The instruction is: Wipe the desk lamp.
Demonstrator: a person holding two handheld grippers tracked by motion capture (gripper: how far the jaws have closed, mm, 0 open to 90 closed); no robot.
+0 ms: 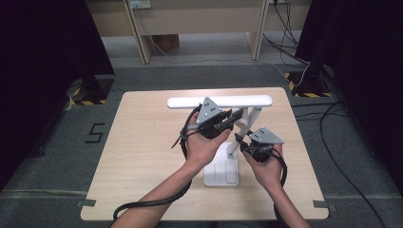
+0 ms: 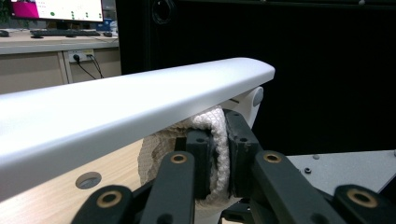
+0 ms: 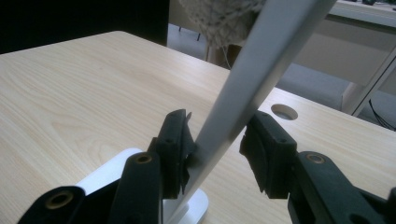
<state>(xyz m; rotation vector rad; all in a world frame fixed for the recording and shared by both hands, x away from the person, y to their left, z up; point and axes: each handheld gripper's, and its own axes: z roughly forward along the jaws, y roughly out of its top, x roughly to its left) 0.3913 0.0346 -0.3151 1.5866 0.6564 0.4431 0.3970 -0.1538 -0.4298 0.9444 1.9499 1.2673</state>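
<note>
Left gripper (image 2: 215, 156): jaws pinched tight on a folded white cloth (image 2: 208, 128), pressed up under the lamp head (image 2: 140, 100). Right gripper (image 3: 217, 154): jaws straddle the lamp's slanted arm (image 3: 243, 93); one pad touches it, the other seems to stand clear, hard to tell. Lamp base (image 1: 221, 171) sits on the wooden table (image 1: 142, 142), toward the near edge.

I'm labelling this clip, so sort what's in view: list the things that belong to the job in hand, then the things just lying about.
In the job:
- desk lamp
- white cloth, clamped in the left gripper
- right gripper, astride the lamp's stem

Lying about:
- floor cables
- monitor on a far desk
- wall socket
</note>
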